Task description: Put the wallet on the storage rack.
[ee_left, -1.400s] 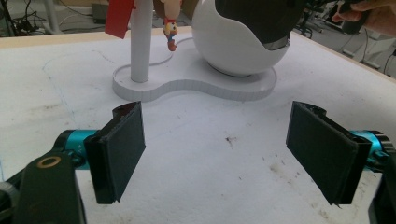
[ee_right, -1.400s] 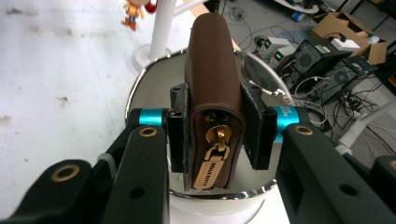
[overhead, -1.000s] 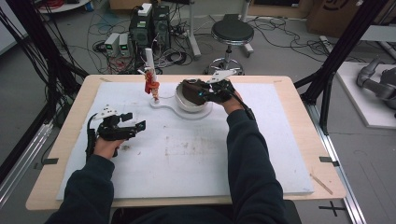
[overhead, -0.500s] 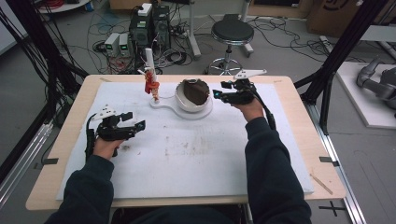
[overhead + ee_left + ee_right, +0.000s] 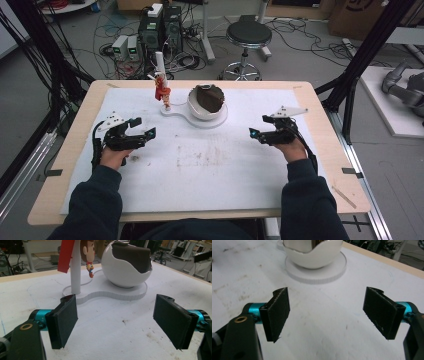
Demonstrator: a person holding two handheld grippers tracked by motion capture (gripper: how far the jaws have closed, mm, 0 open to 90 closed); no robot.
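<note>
White matting covers the surface (image 5: 210, 175), and a white egg-shaped cup (image 5: 207, 102) with a brown insert sits upright on its stand near the far edge, opening upward. Left gripper (image 5: 142, 134) and right gripper (image 5: 257, 134) rest apart, jaws wide, empty, seemingly parked.

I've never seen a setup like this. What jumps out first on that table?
Probably the white egg-shaped bowl with something dark brown inside, at the far middle of the table on a flat white base. Just left of it, a small cartoon figure hangs at a white post. Nearer the person, the left gripper and right gripper are both open, holding nothing.
</note>
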